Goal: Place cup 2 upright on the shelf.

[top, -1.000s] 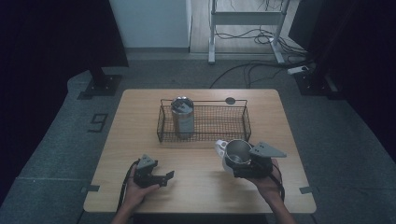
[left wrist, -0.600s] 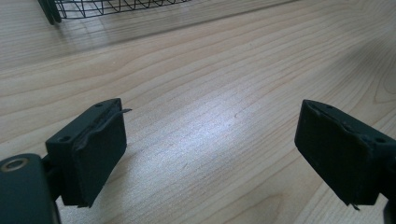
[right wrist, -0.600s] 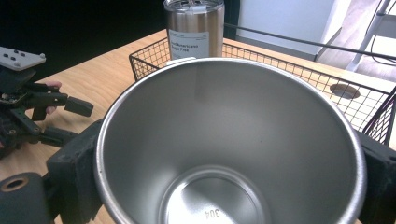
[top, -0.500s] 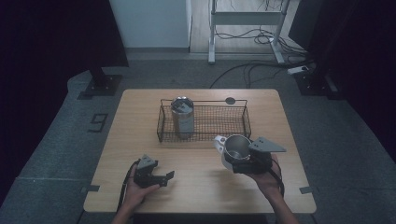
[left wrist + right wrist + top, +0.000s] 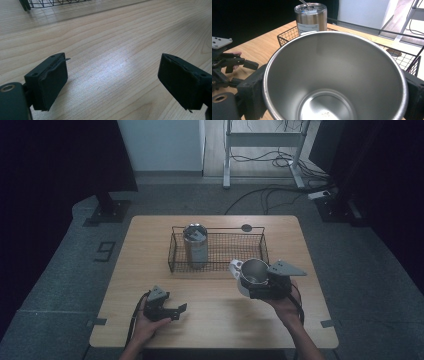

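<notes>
The right claw (image 5: pixel 255 282) is clamped on a steel cup (image 5: pixel 254 272), held above the bench (image 5: pixel 150 245) just in front of the wire basket (image 5: pixel 250 251), where a lidded tumbler (image 5: pixel 195 245) stands; the left claw (image 5: pixel 172 311) rests low with jaws apart, empty

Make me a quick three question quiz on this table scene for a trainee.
1. What is the right gripper holding?
2. True or false: the left gripper has something between its jaws.
3. Where does the lidded tumbler stand: A, inside the wire basket; B, on the bare table; C, on the floor?

Key:
1. An open steel cup, clamped between its jaws.
2. False: the jaws are open over bare wood.
3. A, at the basket's left end.
</notes>
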`<state>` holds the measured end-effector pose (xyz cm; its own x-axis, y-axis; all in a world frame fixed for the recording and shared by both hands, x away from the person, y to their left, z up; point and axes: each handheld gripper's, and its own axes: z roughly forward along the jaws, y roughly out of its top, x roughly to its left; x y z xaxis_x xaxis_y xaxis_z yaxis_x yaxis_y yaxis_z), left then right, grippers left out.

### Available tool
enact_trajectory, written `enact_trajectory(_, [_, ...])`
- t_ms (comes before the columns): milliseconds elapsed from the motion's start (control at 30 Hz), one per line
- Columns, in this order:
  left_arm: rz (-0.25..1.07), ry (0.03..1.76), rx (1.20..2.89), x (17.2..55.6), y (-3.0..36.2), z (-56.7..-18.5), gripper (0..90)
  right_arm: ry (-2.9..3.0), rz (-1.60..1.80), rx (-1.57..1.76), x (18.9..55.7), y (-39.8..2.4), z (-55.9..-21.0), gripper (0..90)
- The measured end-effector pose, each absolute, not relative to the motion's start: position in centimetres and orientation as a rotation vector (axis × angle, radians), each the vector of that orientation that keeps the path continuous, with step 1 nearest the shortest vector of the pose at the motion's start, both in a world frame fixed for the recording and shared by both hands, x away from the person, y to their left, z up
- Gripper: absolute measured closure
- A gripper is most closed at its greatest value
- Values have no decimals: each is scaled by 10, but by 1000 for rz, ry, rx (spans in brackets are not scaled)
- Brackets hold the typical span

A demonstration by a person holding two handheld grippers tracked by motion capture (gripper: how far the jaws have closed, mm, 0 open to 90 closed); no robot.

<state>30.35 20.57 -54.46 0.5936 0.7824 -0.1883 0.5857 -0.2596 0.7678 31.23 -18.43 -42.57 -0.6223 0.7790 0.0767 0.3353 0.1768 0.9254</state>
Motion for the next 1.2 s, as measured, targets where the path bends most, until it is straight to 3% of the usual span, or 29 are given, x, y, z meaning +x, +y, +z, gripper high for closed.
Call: enact_trajectory(1200, [284, 1088, 1963, 303, 207, -543, 94, 2004, 1423, 1059, 342, -186, -399, 64])
